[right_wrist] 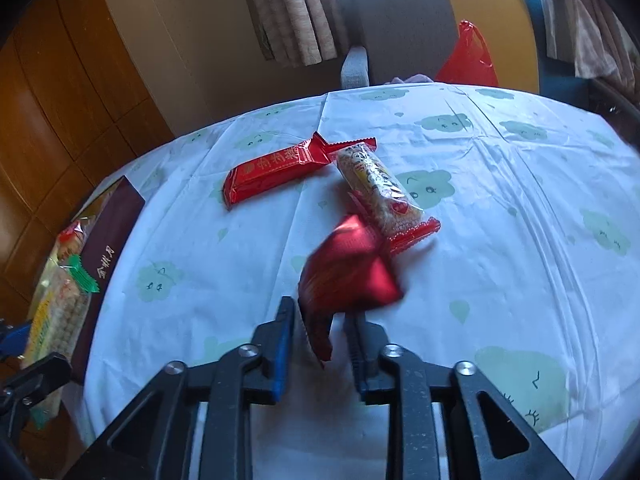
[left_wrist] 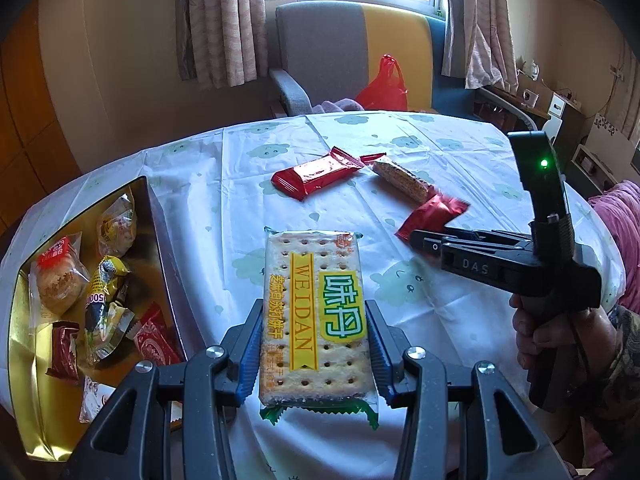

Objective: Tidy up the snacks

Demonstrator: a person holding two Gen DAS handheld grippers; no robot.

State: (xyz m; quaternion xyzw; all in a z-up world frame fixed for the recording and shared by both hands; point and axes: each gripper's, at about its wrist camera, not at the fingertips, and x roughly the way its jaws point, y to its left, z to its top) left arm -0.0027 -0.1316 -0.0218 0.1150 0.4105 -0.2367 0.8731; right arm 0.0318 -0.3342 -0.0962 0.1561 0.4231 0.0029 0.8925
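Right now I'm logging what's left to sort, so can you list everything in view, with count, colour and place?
Cracker pack: one, clear with yellow-green label, between the left jaws.
Small red packet: one, blurred, its end between the right jaws.
Long red bar: one, on the tablecloth, far centre.
Clear wafer pack with red ends: one, beside the long bar.
Gold box: one, table's left edge, holding several wrapped snacks.
Tablecloth: one, white with green clouds.
Armchair: one, grey and yellow, behind the table.
Red plastic bag: one, on the armchair.
Left gripper: black, blue pads.
Right gripper: same.
Hand: one, holding the right gripper.
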